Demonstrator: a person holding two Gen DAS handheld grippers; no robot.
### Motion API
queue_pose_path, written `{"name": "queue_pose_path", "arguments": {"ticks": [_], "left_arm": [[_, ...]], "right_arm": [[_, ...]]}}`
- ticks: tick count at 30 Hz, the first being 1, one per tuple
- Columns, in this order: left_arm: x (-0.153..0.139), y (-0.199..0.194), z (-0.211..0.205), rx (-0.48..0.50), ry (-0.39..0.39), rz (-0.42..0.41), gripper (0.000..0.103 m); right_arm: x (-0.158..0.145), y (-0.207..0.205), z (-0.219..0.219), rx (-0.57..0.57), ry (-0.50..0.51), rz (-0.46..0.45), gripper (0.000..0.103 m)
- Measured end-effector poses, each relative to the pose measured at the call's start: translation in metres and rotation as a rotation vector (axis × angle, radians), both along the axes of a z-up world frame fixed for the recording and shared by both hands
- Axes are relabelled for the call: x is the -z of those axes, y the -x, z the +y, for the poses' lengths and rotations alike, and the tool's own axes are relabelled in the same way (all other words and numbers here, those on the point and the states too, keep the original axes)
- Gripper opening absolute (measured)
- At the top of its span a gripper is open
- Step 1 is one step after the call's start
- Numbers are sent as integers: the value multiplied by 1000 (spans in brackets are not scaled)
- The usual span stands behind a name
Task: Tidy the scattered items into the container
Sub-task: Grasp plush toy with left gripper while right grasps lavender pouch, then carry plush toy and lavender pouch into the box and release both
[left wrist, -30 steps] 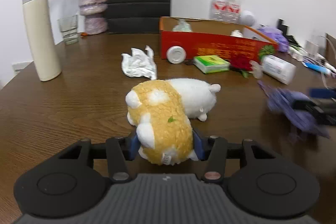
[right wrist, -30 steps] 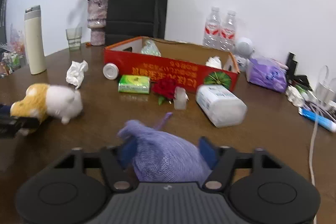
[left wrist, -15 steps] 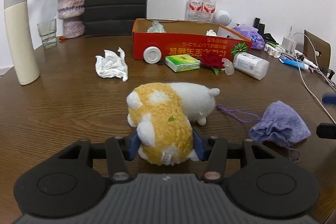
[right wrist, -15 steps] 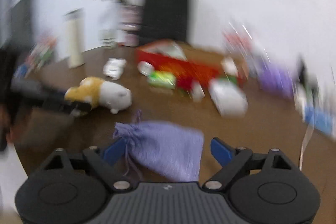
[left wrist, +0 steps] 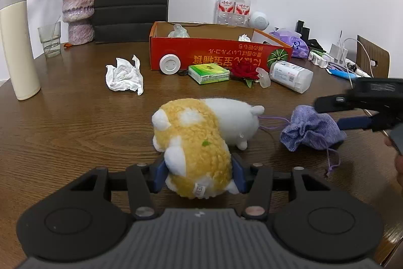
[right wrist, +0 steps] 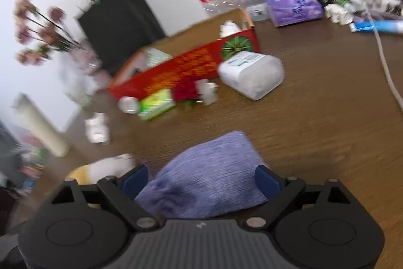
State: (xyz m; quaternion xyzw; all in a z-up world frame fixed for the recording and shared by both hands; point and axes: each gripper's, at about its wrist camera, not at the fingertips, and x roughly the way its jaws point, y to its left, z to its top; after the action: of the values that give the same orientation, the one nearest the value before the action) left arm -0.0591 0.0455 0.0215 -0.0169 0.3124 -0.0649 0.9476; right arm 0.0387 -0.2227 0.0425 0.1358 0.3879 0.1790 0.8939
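My left gripper (left wrist: 199,175) is shut on a yellow and white plush toy (left wrist: 199,138) that rests on the brown table (left wrist: 63,132). A purple drawstring pouch (left wrist: 312,129) lies on the table to its right. My right gripper (right wrist: 201,180) is open around the pouch (right wrist: 209,183), with a blue pad on each side of it. It also shows in the left wrist view (left wrist: 335,112), coming in from the right. The red cardboard box (left wrist: 216,52) stands open at the back, with a few small items inside.
In front of the box lie a crumpled tissue (left wrist: 124,75), a white round lid (left wrist: 170,64), a green packet (left wrist: 209,72), a red rose (left wrist: 244,71) and a white canister (left wrist: 291,76). A tall bottle (left wrist: 15,42), a glass (left wrist: 49,39) and a vase (left wrist: 78,9) stand left.
My right gripper let go of the pouch, which dropped onto the table, and has now come back with its jaws open around it. The left gripper and the plush toy stayed put.
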Motion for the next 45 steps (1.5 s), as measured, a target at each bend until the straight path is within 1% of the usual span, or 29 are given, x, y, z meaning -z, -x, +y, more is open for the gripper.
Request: {"name": "queue_pose_path", "arguments": {"ticks": [2,3,5,6,7,8,9,11,12,15,17,18,21,23,24,25,26,27,28,30,31,32,35,40,43,45], "left_arm": [[-1,0,3,-6,9,-6,53],[-1,-1,5,-15,15,-5,53],[0,-5,6,-31,18,-2,53],[1,-7,6,-36,18,0,53],[1,-8,6,-37,18,0,53],[0,-8,6,-34,17,-3,53],[0,-7,6,-29,16,-4,53],[0,-6,8,-24,23,-4,53],[1,-6,10,-23,30,0,53],[3,-6,11,-21,37,2,53],[2,-7,9,-15,35,-1,53],[2,-8,8,-10,35,-1,53],[3,-14,4,-10,34,10,55],[4,-18,4,-21,38,27,58],[5,-21,5,-29,47,35,63],[5,-23,7,-42,58,41,68],[6,-25,9,-54,67,47,72],[7,-27,10,-63,72,54,63],[8,-28,10,-70,73,56,50],[6,-25,9,-86,72,29,48],[5,-22,8,-82,72,11,48],[2,-20,7,-78,78,-7,47],[-9,-18,2,-79,86,-64,47],[-40,-35,-5,-64,79,-162,47],[-66,-55,-9,-54,57,-232,47],[-82,-77,-9,-49,62,-259,47]], "right_arm": [[-3,0,15,-12,67,-21,92],[-3,0,21,13,84,-10,92],[2,-2,25,72,79,25,92],[5,-4,31,94,109,16,92],[8,-4,39,95,171,-15,90],[10,-1,47,70,244,-51,90],[11,4,54,19,305,-84,89],[11,17,54,-97,368,-139,87],[9,23,50,-127,383,-154,87],[-1,44,28,-129,407,-207,88],[-5,54,18,-114,427,-216,89],[-7,57,13,-100,418,-210,90],[-7,57,8,-100,328,-181,90],[0,49,13,-97,339,-162,88],[5,42,17,-88,355,-150,86],[8,38,19,-87,354,-138,82],[10,35,20,-90,336,-124,70],[13,33,20,-88,323,-108,62],[15,32,21,-80,322,-103,58],[16,36,22,-77,323,-123,53],[14,38,21,-82,317,-136,48],[11,41,19,-89,305,-150,36],[-4,44,13,-87,267,-219,36],[-36,40,10,-63,240,-330,35],[-55,23,13,-75,252,-374,35],[-70,4,15,-82,265,-399,35]]}}
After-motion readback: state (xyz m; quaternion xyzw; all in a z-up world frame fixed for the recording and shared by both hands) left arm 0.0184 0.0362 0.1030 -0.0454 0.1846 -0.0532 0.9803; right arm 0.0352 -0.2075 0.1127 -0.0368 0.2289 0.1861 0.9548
